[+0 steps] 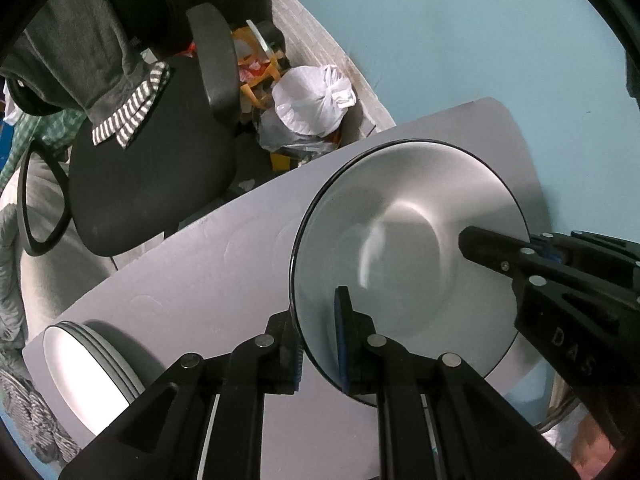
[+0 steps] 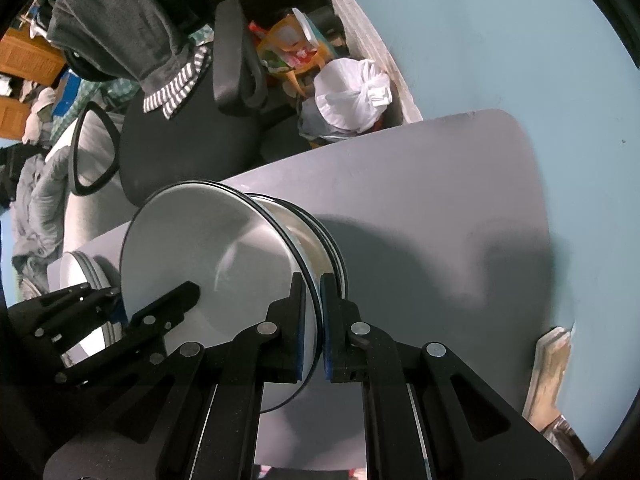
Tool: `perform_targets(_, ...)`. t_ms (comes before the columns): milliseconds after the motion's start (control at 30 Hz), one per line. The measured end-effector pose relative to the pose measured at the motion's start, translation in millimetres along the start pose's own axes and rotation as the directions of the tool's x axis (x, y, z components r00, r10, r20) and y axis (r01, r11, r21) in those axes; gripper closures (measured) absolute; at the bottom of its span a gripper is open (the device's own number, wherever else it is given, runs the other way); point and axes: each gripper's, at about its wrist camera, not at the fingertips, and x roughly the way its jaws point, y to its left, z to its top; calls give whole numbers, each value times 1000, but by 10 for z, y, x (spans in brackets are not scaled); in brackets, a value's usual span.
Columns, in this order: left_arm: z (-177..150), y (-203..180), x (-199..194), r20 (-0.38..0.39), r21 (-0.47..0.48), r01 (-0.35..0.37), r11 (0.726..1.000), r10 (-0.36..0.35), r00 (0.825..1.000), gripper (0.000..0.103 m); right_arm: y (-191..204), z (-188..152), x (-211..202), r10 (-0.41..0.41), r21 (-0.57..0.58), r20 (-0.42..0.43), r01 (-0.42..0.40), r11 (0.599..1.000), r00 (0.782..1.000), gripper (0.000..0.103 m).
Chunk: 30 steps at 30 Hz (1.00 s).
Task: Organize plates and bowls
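Your left tongs (image 1: 320, 344) are clamped on the near rim of a wide steel bowl (image 1: 408, 240), one blue pad inside the bowl and the other outside it. Your right tongs (image 2: 314, 332) pinch the same bowl's rim on the opposite side, the jaws closed tight on the thin metal edge. In the left wrist view the right tongs reach in from the right, with one finger lying across the bowl's inner wall.

From the right wrist view, the held bowl sits on top of a stack of bowls (image 2: 320, 236) of the same kind, whose dark-edged rims show just beneath and behind it. I cannot tell whether it is fully seated in the one below or held just above it. The stack stands on the grey tabletop (image 1: 208, 264), towards the side nearest the blue wall (image 1: 460, 40).

At the tabletop's near left corner, well apart from the bowls, lies a stack of plates (image 1: 92, 368), white and shallow, with several rims showing at its edge.

Beyond the tabletop's far edge stands a black office chair (image 1: 152, 184) with a grey garment (image 1: 88, 48) with striped cuffs draped over its back. Further off, in the corner by the wall, is a tied white plastic bag (image 1: 312, 100) among other bags and clutter on the floor.
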Motion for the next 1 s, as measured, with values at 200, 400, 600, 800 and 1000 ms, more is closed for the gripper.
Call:
perform_targets(200, 9, -16, 4, -16, 17, -10, 1000, 10, 1000, 88, 29, -14, 4, -31, -21, 5, 31, 999, 1000, 95)
perform_targets(400, 16, -45, -66, -2, 20, -1, 1000, 1, 1000, 66, 53, -22, 1, -47, -23, 6, 47, 999, 999, 94)
perform_targets(600, -4, -19, -84, -3, 13, 12, 1000, -12, 1000, 61, 21, -50, -42, -31, 5, 23, 31, 1000, 999, 88)
perform_targets(800, -38, 7, -141, 9, -2, 29, 1000, -29, 1000, 57, -2, -53, -151, -21, 31, 57, 19, 999, 998, 76)
perform_targets(1000, -72, 32, -239, 39, -27, 46, 999, -45, 998, 40, 4, -93, -264, -24, 37, 94, 21, 999, 995, 48)
